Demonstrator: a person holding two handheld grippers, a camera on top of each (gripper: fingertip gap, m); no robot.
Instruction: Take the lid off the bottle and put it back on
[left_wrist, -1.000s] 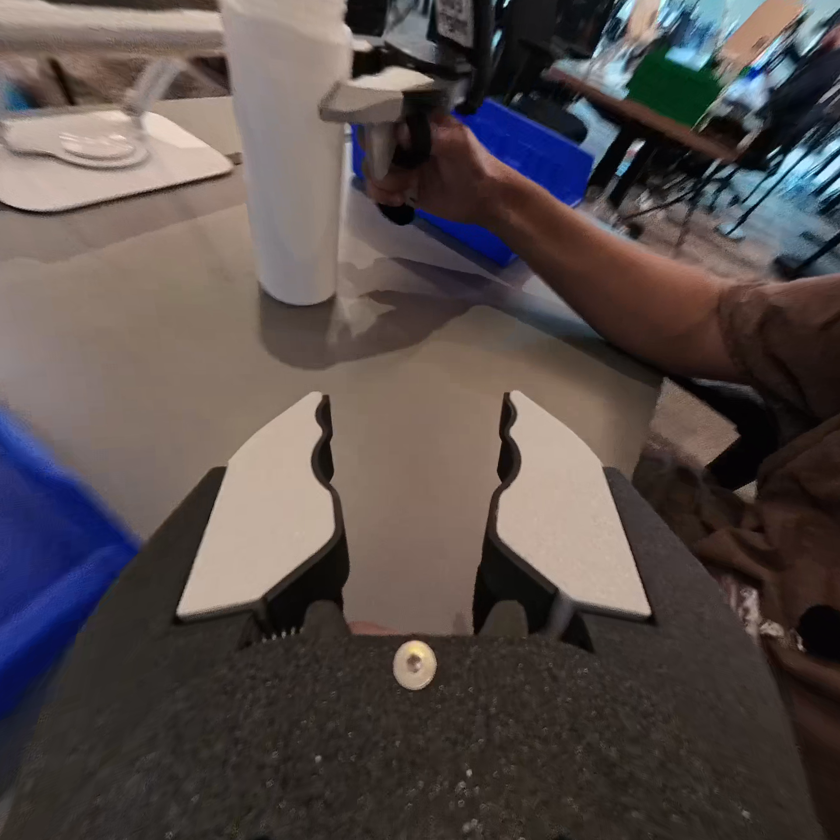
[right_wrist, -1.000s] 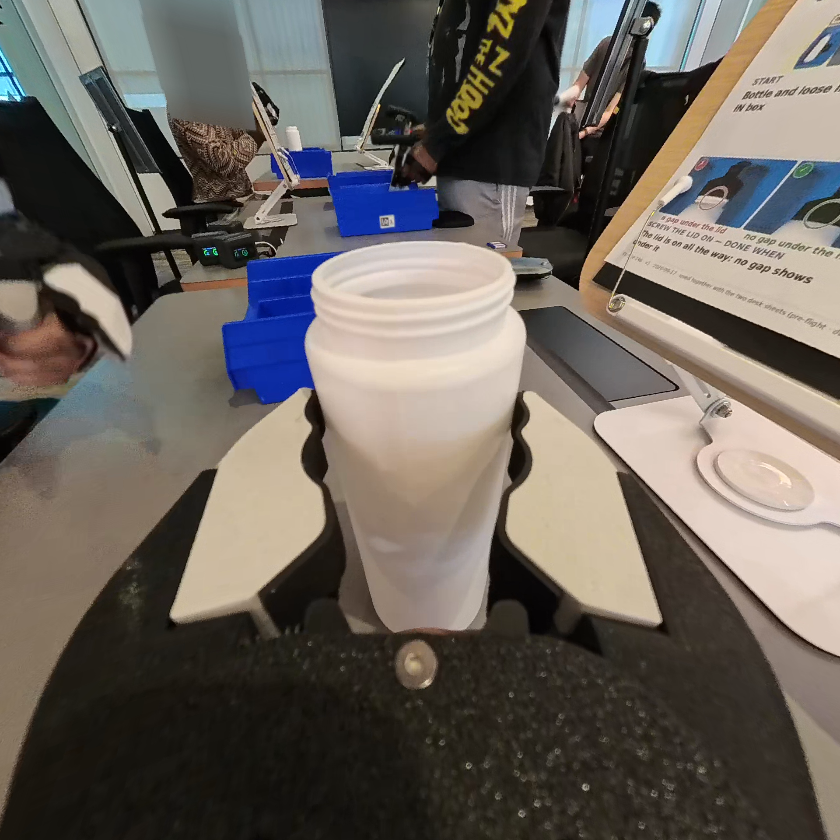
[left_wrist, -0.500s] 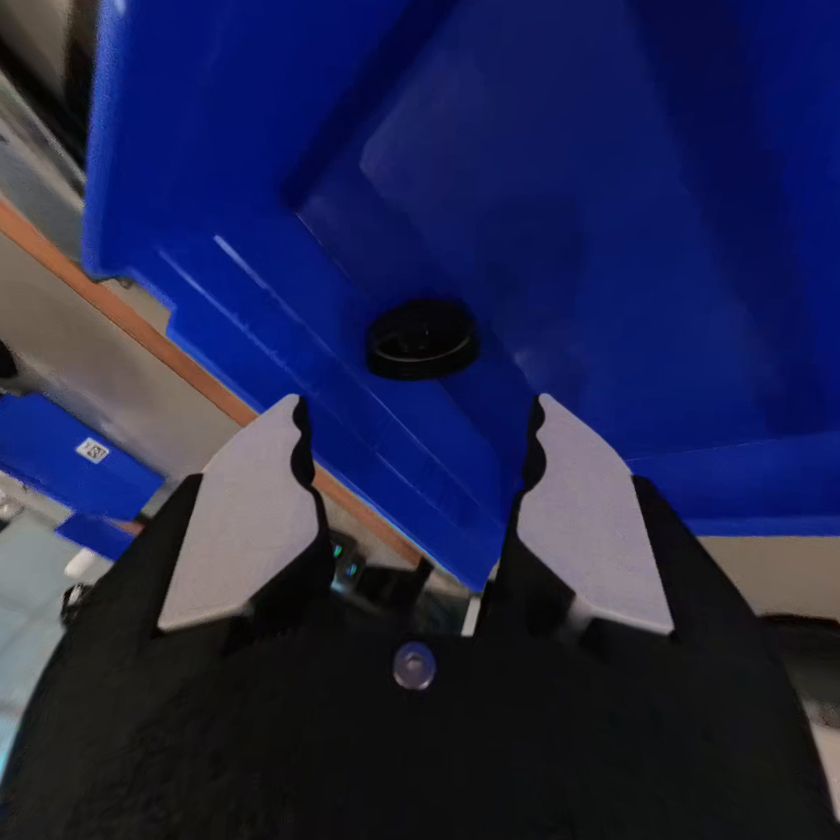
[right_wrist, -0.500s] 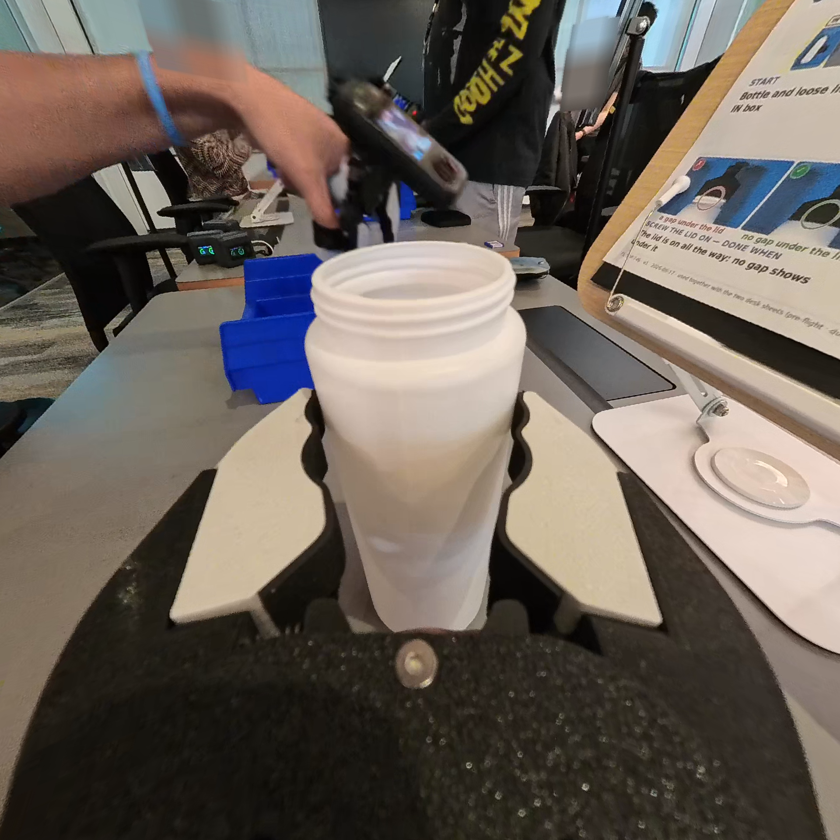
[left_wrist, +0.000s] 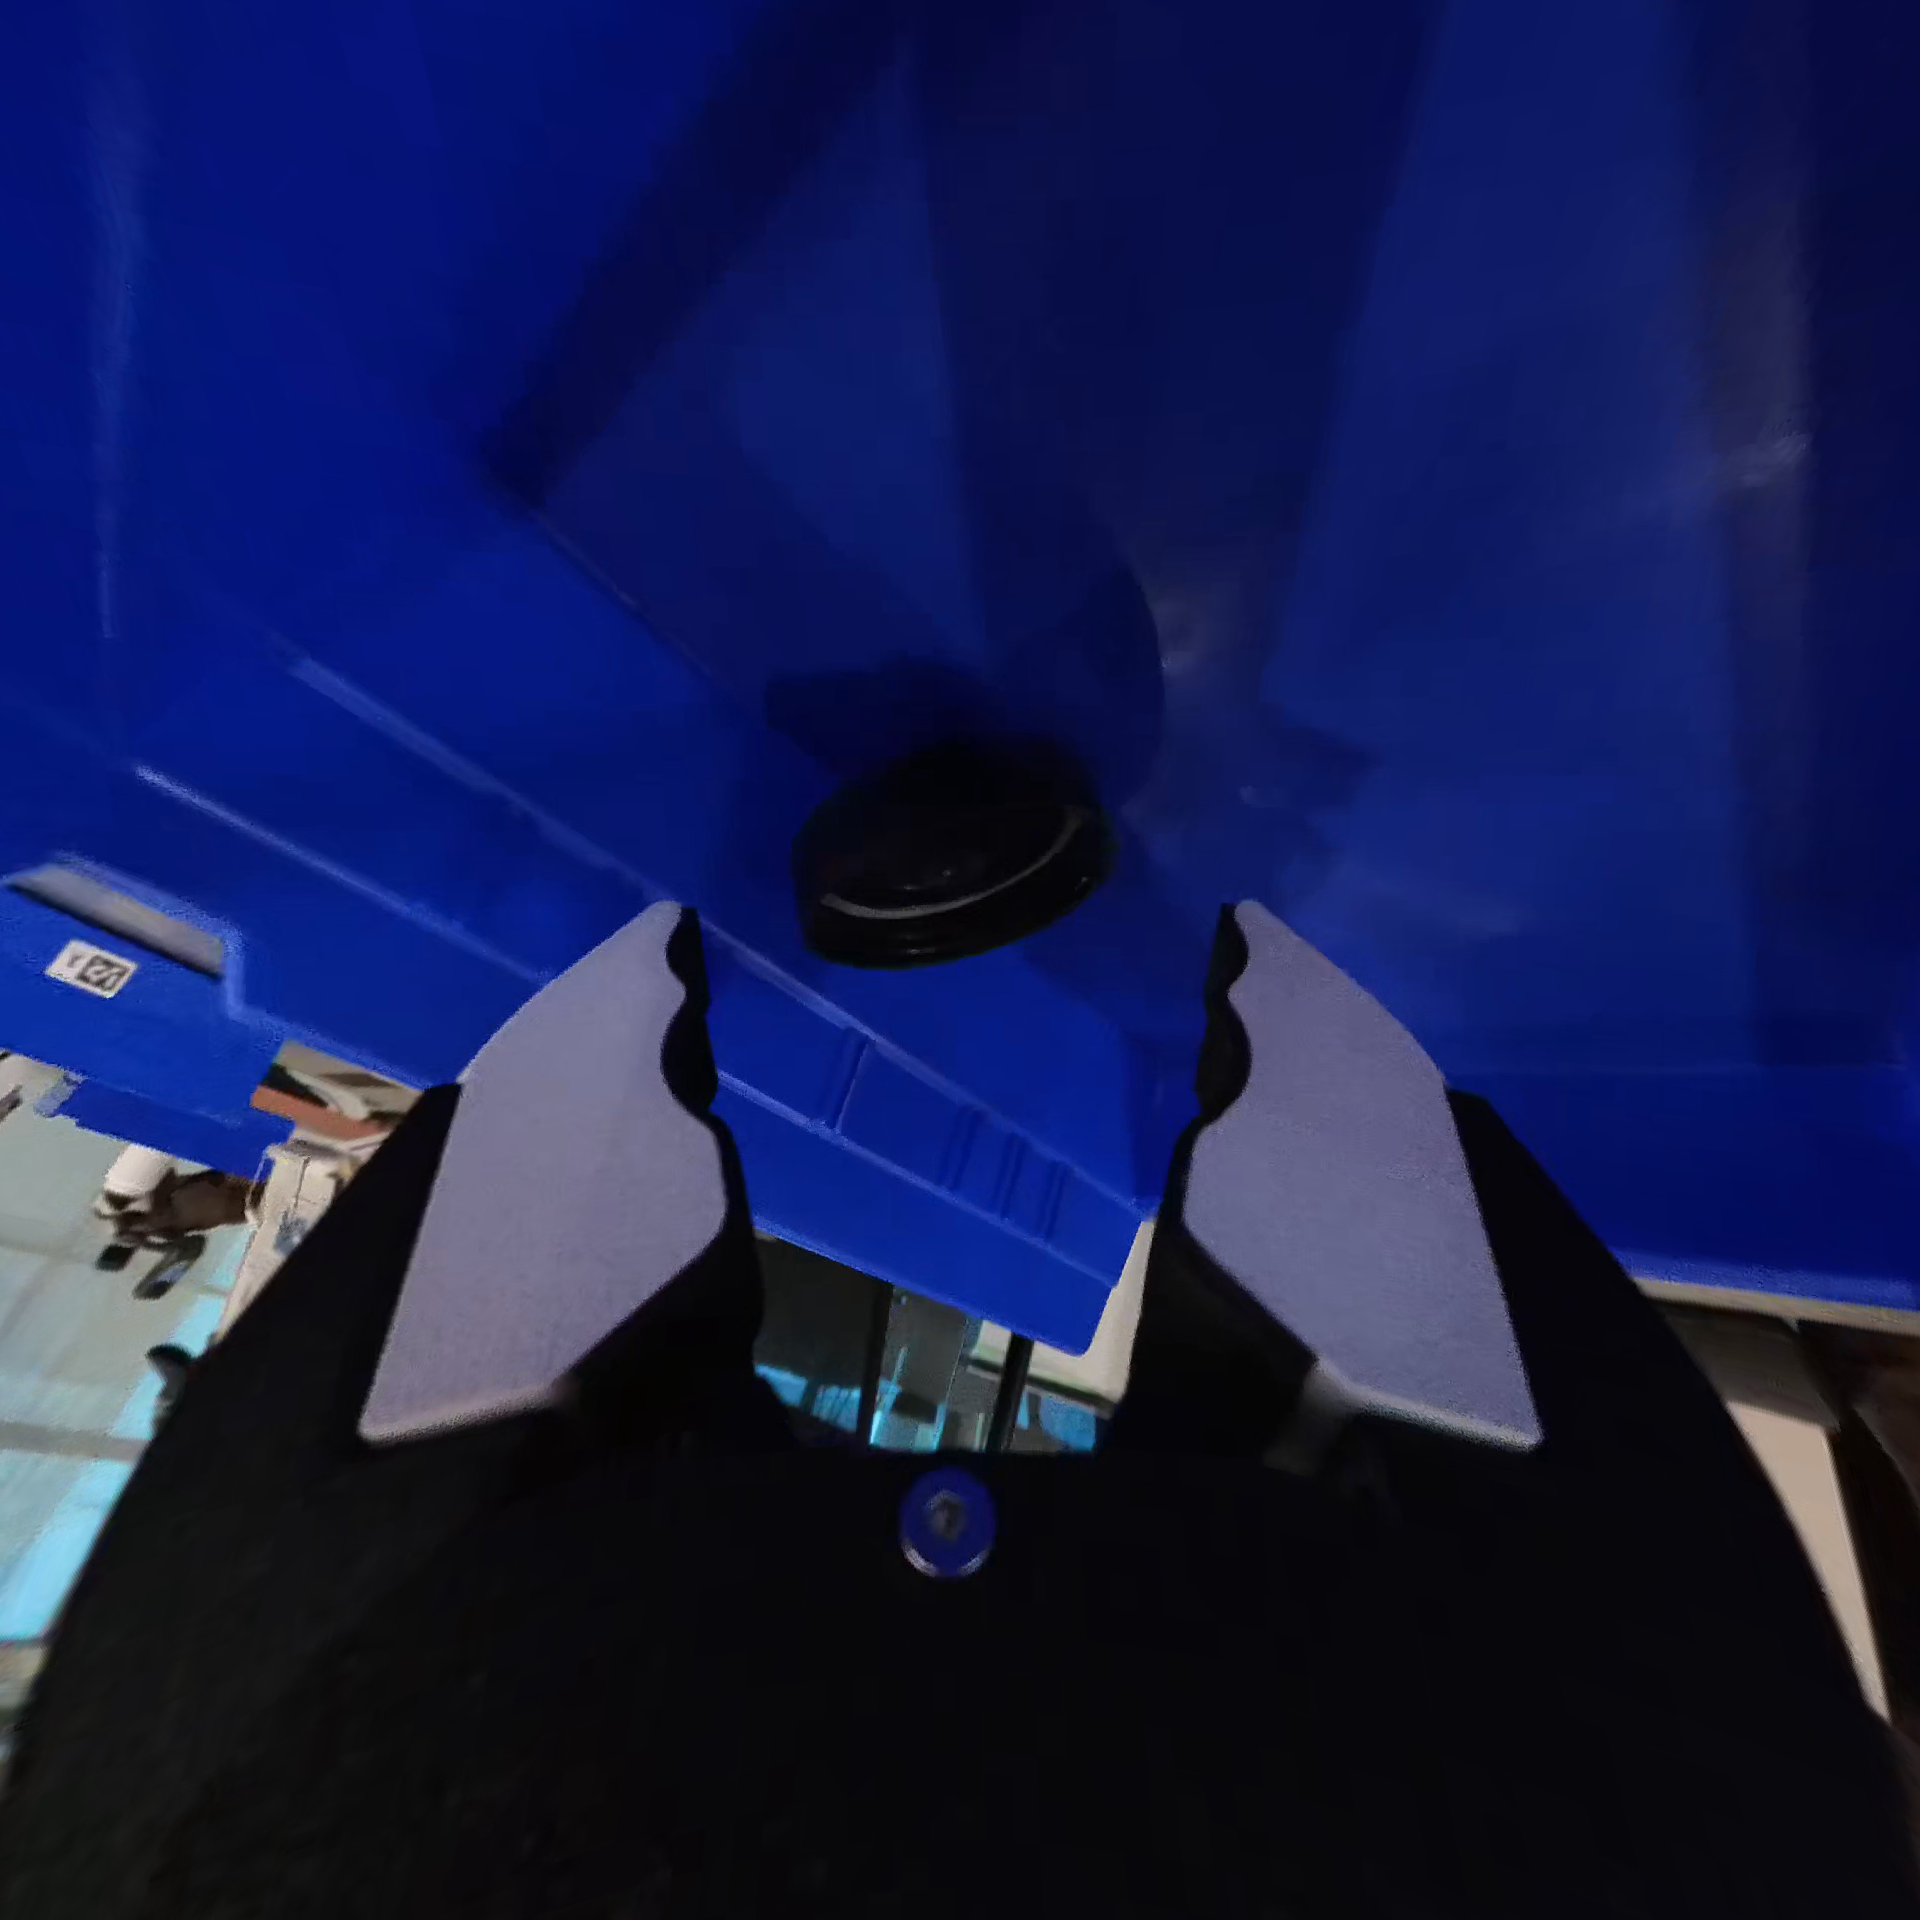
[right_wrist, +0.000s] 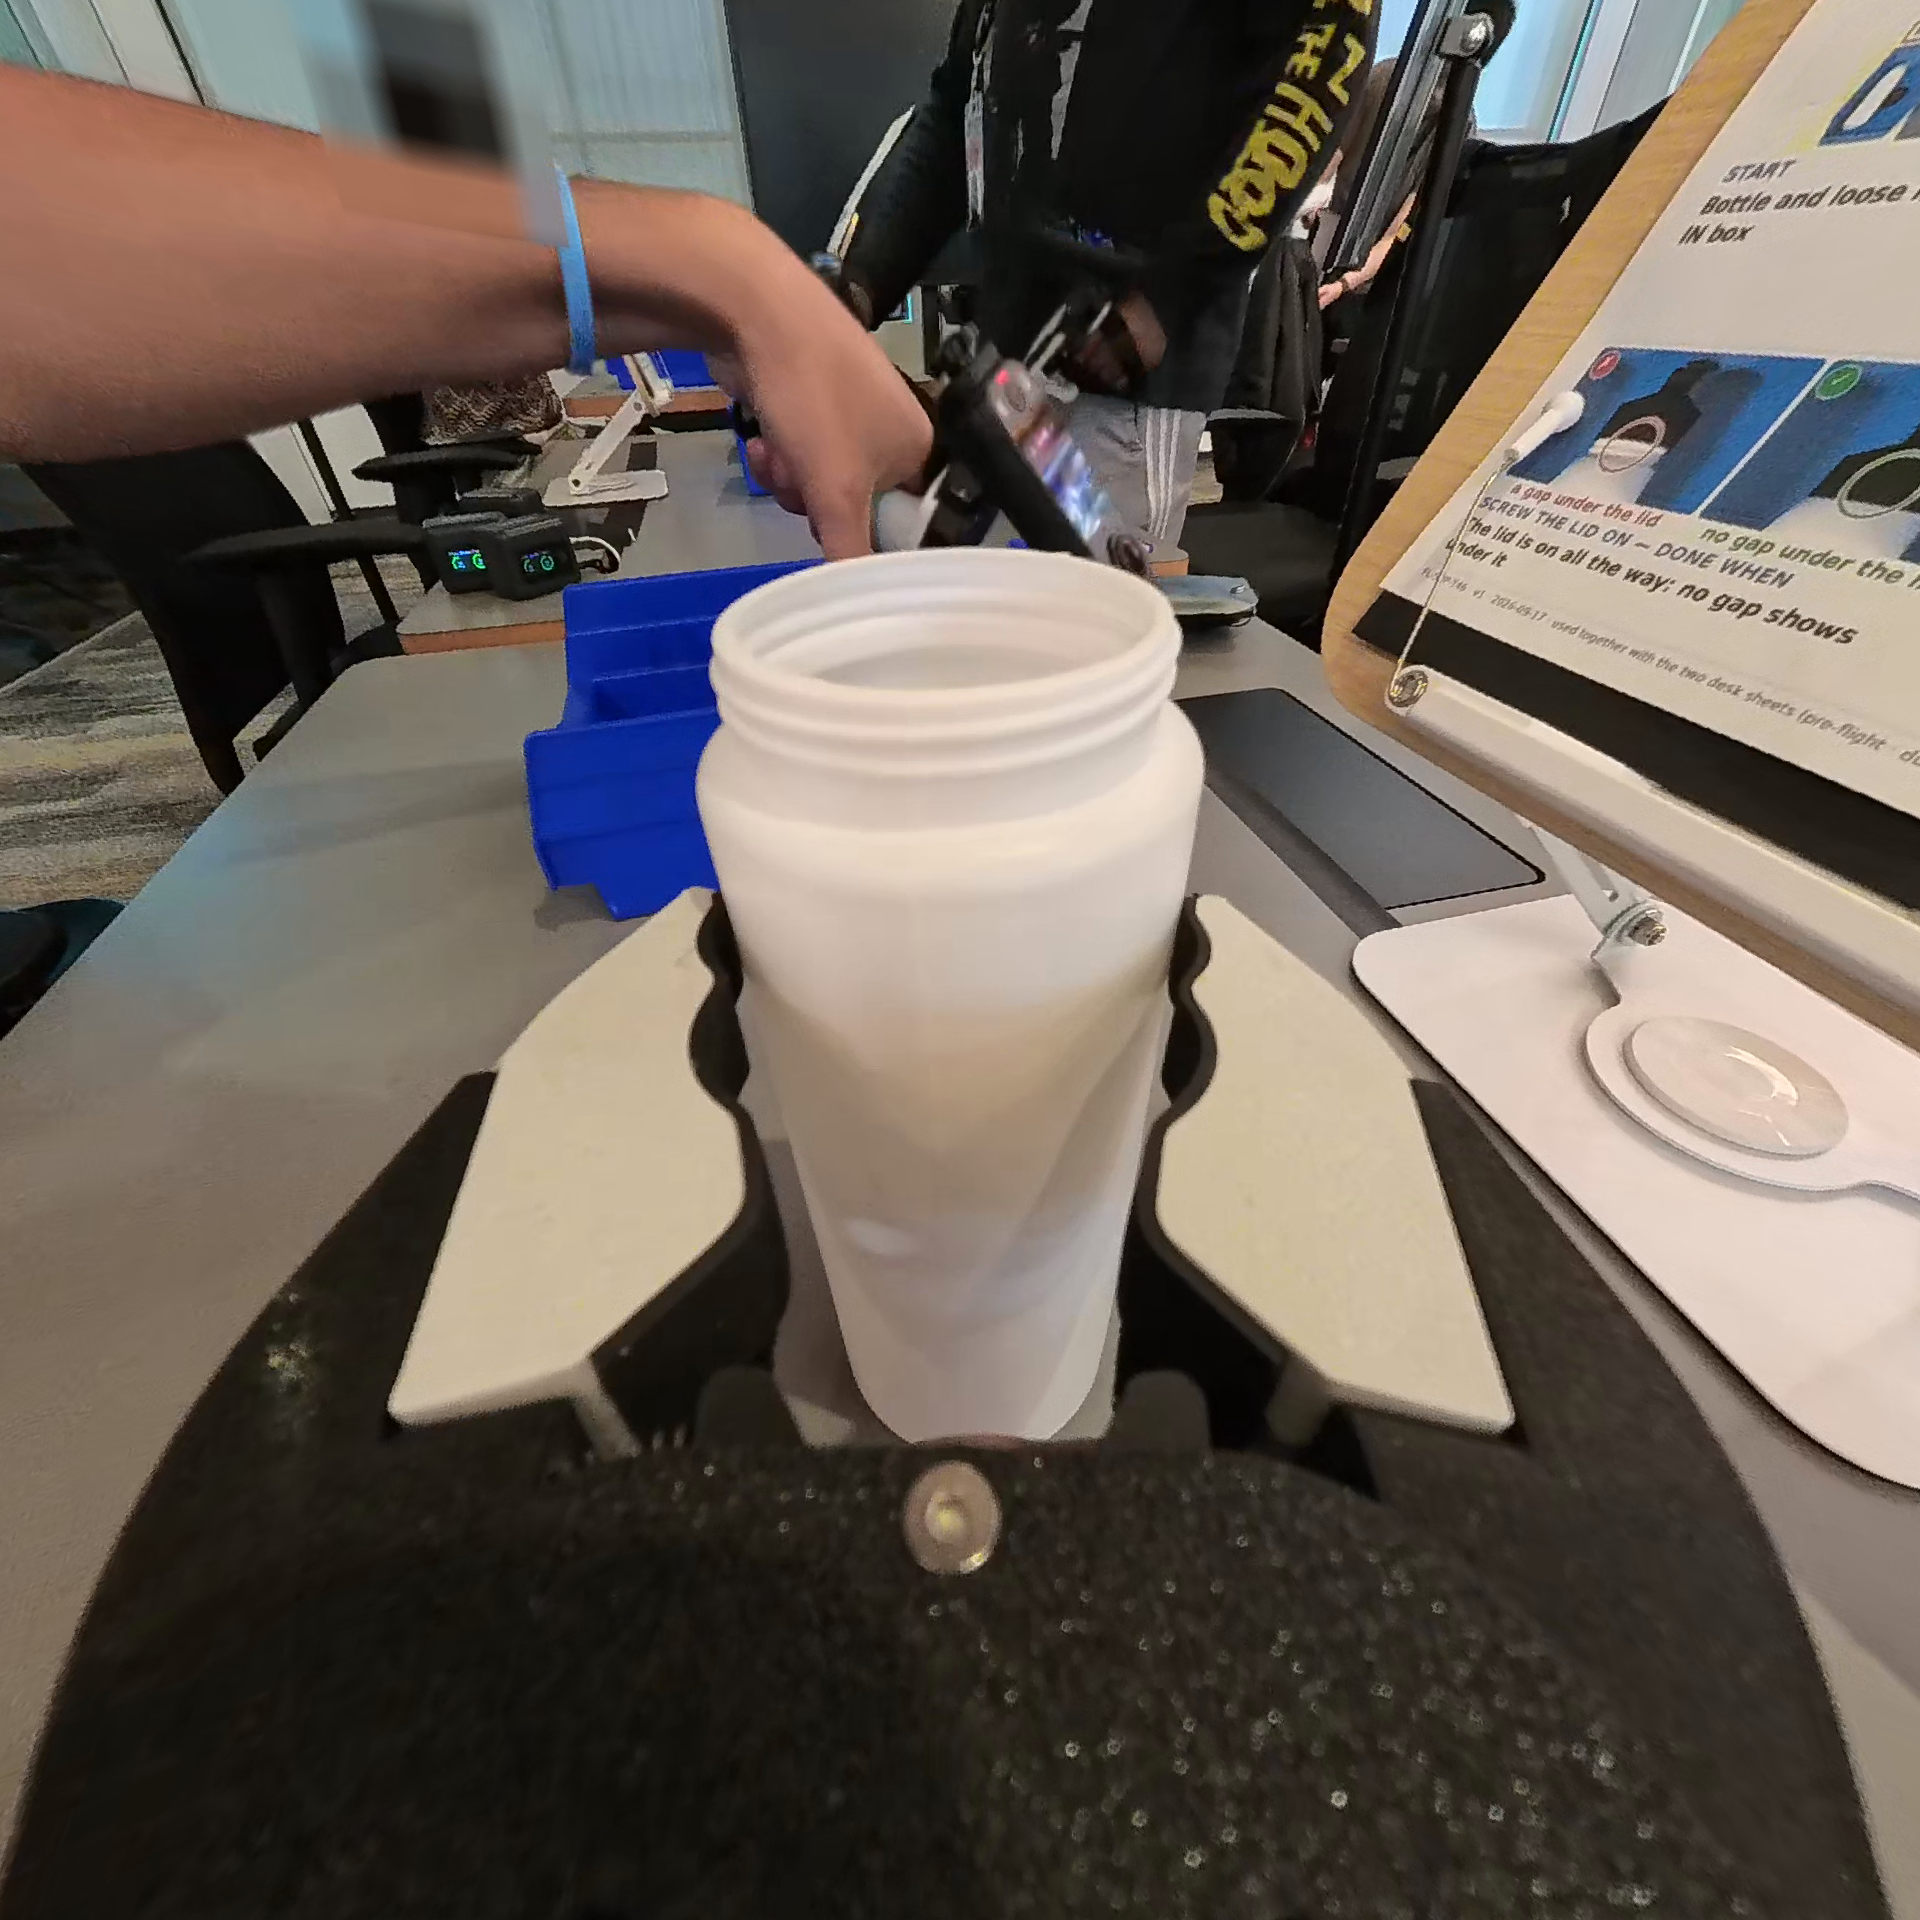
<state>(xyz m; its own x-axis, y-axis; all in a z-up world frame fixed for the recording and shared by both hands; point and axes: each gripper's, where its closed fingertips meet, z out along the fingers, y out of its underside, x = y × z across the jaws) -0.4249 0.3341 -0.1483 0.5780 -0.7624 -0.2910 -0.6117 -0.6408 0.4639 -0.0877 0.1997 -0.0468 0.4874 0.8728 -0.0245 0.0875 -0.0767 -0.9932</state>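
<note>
— Where was the lid (left_wrist: 951, 868)?

— Black, lying inside the blue bin (left_wrist: 1039, 364), just beyond the left gripper (left_wrist: 956, 935). Jaws stood wide, nothing between them, pads clear of it.

— And the bottle (right_wrist: 951, 935)?

— White, upright on the grey table (right_wrist: 260, 987), mouth uncapped. The right gripper (right_wrist: 956, 966) held it, both pads pressed on its sides. Bin (right_wrist: 623, 769) stood just behind it, to the left.
</note>
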